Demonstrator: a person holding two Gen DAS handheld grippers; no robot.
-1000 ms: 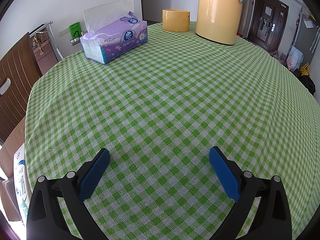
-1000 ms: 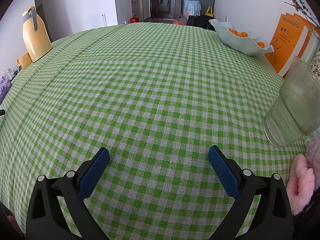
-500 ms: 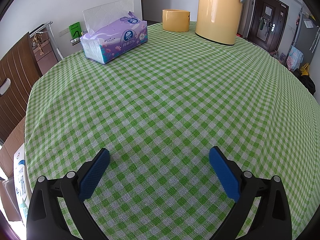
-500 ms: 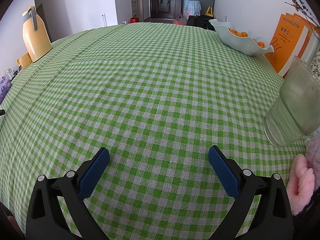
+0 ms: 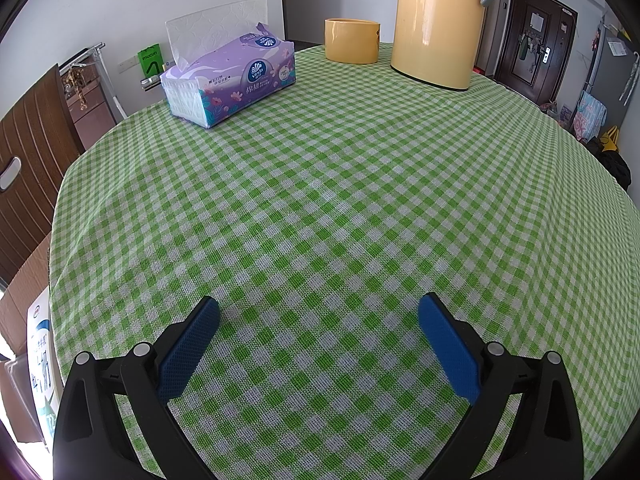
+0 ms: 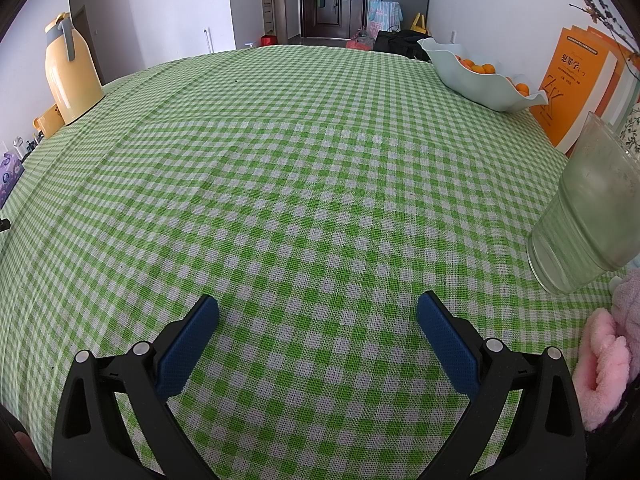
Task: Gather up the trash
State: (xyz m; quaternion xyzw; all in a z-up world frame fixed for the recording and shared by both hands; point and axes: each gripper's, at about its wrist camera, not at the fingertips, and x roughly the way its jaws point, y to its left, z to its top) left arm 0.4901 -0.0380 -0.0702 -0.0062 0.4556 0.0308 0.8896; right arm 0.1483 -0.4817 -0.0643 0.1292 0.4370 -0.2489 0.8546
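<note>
1. Nothing has moved since the earlier frames: both claws hang over the same patches of green checked cloth, and every object sits where it did.
2. Left claw [image 5: 318, 310]: its jaws are spread wide, with only bare cloth between the blue pads [image 5: 188, 354]. It grips nothing.
3. Right claw [image 6: 318, 310]: likewise spread wide and empty, with its pads low over the cloth.
4. No trash shows in either view, so where the task's thing lies cannot be told.
5. The round counter [image 5: 360, 200] is covered by the checked cloth.
6. At its far edge in the left wrist view stand a purple tissue pack [image 5: 232, 80] with one sheet sticking up, a yellow cup [image 5: 352, 46] and a tall yellow thermos jug [image 5: 438, 20]. The cup stands just beside the jug, and the pack is well apart to their left.
7. In the right wrist view a pale wavy fruit bowl [image 6: 480, 76] holding oranges sits far right, just beside upright orange books [image 6: 576, 84].
8. Nearer on the right stands a cloudy plastic tumbler [image 6: 584, 216], and next to it, at the counter's edge, lies something pink and fluffy [image 6: 604, 364].
</note>
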